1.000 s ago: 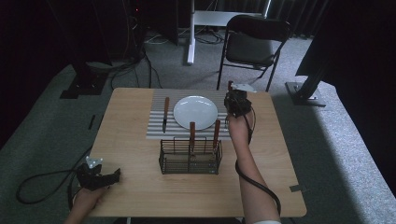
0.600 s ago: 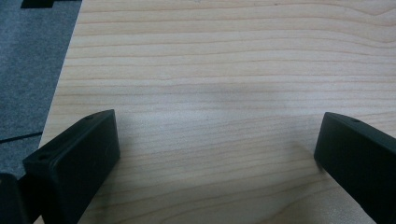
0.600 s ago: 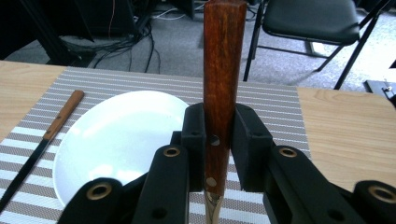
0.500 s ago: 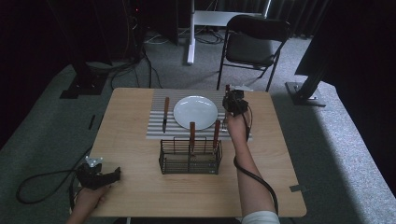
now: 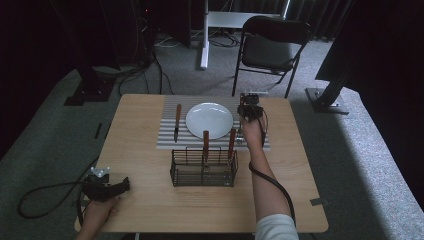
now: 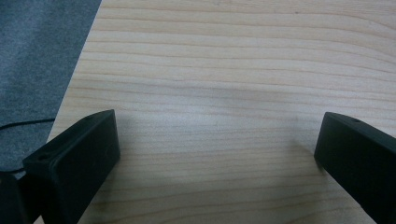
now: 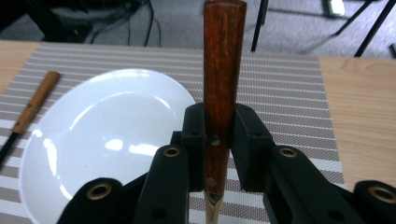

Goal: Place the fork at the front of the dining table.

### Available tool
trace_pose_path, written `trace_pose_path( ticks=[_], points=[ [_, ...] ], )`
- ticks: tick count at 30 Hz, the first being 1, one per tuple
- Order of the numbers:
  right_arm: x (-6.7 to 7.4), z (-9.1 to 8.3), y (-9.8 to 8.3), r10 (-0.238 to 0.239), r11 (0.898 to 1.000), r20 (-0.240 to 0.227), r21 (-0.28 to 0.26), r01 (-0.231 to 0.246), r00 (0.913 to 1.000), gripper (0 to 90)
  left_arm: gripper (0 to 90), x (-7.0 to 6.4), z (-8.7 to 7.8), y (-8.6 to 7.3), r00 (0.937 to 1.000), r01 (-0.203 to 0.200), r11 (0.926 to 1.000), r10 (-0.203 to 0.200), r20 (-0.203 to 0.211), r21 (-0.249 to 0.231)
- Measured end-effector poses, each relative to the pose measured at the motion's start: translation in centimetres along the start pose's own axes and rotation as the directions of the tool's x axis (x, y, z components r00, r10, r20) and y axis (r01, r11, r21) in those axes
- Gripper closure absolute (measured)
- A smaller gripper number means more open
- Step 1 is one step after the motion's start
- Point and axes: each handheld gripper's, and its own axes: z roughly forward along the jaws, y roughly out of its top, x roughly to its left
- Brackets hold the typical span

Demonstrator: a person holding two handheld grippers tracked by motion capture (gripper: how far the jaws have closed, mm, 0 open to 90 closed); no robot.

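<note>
Utensil (image 7: 223, 70): wooden handle clamped between closed jaws of right gripper (image 7: 219, 140), held above mat (image 7: 289, 84) just right of plate (image 7: 107, 135).
Risk: metal end hidden below; a tilted descent could clip the plate rim or land it skewed.
Pose: right forearm stretched past basket (image 5: 203, 167).
Left gripper (image 5: 106, 186): resting at near table (image 6: 233, 70) corner, jaws wide apart, nothing held.

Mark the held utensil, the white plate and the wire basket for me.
held utensil (image 7: 223, 70), right gripper view, wooden handle.
white plate (image 5: 210, 120), high view, bare centre.
wire basket (image 5: 202, 176), high view, front wall.
</note>
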Motion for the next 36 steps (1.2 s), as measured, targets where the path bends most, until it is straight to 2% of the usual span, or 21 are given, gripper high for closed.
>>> trace_pose_path(
  ticks=[2,7,9,13,16,20,25,31,34,36],
  points=[
    [-0.1,0.9,0.3,-0.002,1.000,0.006,0.027,0.002,1.0000,76.1,0.0,0.0,0.0,0.0,1.0000,0.000,1.0000,0.000,0.000,0.000],
    [-0.4,3.1,1.0,0.017,0.997,-0.028,0.076,-0.014,0.9995,76.1,0.0,0.0,0.0,0.0,1.0000,0.000,1.0000,0.000,0.000,0.000],
    [-0.5,3.4,1.1,0.023,0.996,-0.027,0.083,-0.021,0.9994,76.1,0.0,0.0,0.0,0.0,1.0000,0.000,1.0000,0.000,0.000,0.000],
    [-1.4,5.1,1.6,0.078,0.990,-0.030,0.118,-0.074,0.9965,76.1,0.0,0.0,0.0,0.0,1.0000,-0.001,1.0000,0.001,0.000,0.002],
    [-1.6,5.7,1.8,0.093,0.988,-0.032,0.127,-0.089,0.9951,76.1,0.0,0.0,-0.1,0.0,1.0000,0.000,1.0000,0.000,-0.001,0.002],
    [-1.8,7.6,1.9,0.124,0.979,-0.028,0.164,-0.117,0.9919,76.0,0.0,0.0,-0.1,-0.1,1.0000,0.000,1.0000,0.000,-0.002,0.002],
    [-2.1,9.8,1.2,0.158,0.966,-0.025,0.210,-0.150,0.9871,75.8,0.0,0.0,-0.1,-0.1,1.0000,0.001,1.0000,-0.001,-0.001,0.000],
    [-3.1,12.0,-0.2,0.247,0.937,-0.036,0.263,-0.229,0.9683,75.7,0.0,0.0,-0.1,-0.1,1.0000,0.002,1.0000,-0.002,-0.001,0.000],
    [-3.4,12.2,-0.6,0.277,0.935,-0.051,0.246,-0.257,0.9596,75.5,0.0,0.0,-0.1,-0.1,1.0000,0.001,1.0000,-0.001,-0.001,0.000],
    [-3.4,12.3,-0.5,0.266,0.938,-0.053,0.247,-0.245,0.9626,74.9,0.0,0.0,-0.1,-0.1,1.0000,0.001,1.0000,-0.001,-0.001,0.000]
  ],
)
